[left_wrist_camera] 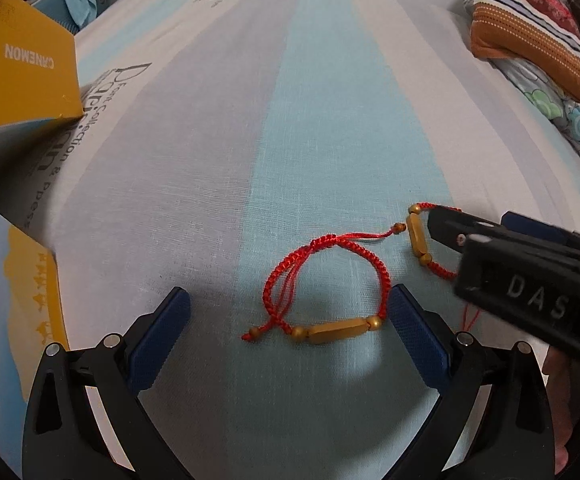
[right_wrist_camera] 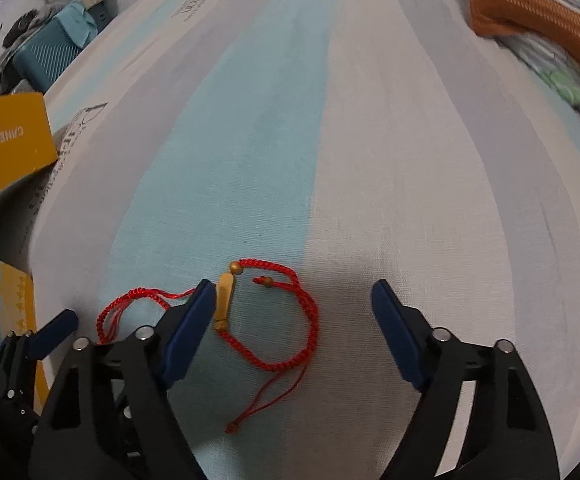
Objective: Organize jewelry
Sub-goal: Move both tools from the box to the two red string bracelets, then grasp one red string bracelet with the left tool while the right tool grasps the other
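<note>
Two red braided cord bracelets with gold beads lie on a striped bed sheet. The first bracelet lies between the open fingers of my left gripper, its gold bar near the right finger. The second bracelet lies between the open fingers of my right gripper, its gold bar touching the left finger. In the left wrist view the right gripper comes in from the right over the second bracelet. In the right wrist view the first bracelet shows at the left, partly hidden.
A yellow box printed with lettering stands at the left; it also shows in the right wrist view. A striped orange pillow and floral cloth lie at the right. Blue items sit at the far left.
</note>
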